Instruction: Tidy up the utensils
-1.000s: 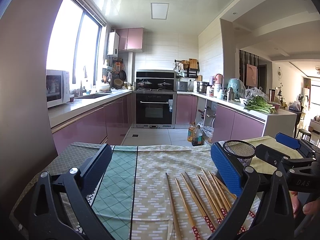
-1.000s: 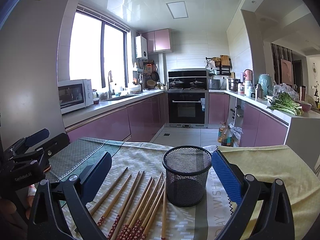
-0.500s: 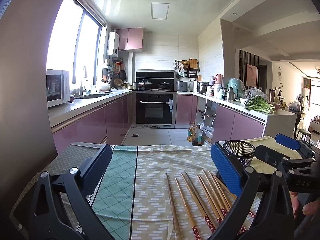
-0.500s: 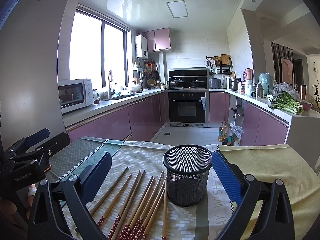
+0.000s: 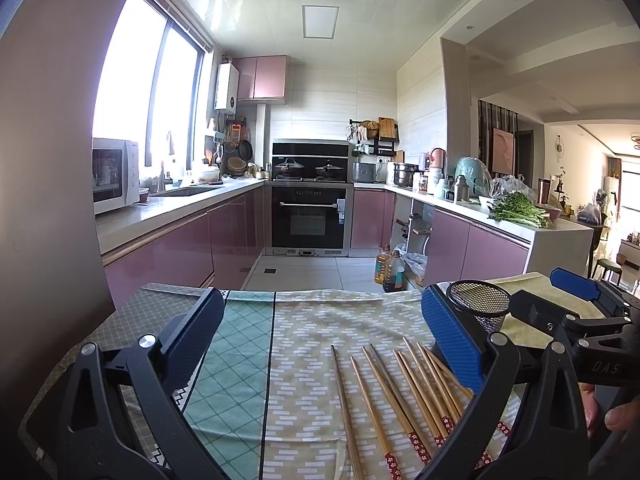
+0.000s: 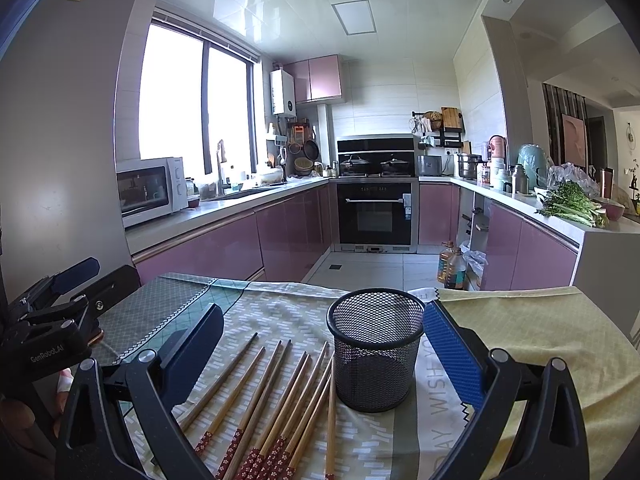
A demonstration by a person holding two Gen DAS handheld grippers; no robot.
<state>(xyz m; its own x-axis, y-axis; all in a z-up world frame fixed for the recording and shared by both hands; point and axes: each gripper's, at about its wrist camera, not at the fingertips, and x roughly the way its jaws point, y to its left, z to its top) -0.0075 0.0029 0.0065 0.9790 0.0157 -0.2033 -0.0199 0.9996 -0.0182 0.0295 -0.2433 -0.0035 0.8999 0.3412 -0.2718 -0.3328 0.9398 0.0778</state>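
Here, round black wire-mesh cup (image 6: pixel 375 350) stands upright on patterned tablecloth (image 6: pixel 400 448), nothing inside visible. Wooden chopsticks (image 6: pixel 276 404), red-patterned ends, fan out beside it. Left gripper (image 5: pixel 320 344) and right gripper (image 6: pixel 320 344): jaws wide apart, holding nothing.

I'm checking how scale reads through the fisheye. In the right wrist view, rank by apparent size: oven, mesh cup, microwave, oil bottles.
1. Mesh cup, though nearness inflates it.
2. Oven.
3. Microwave.
4. Oil bottles.
Cup and oven look close in area, so their order is unsure.
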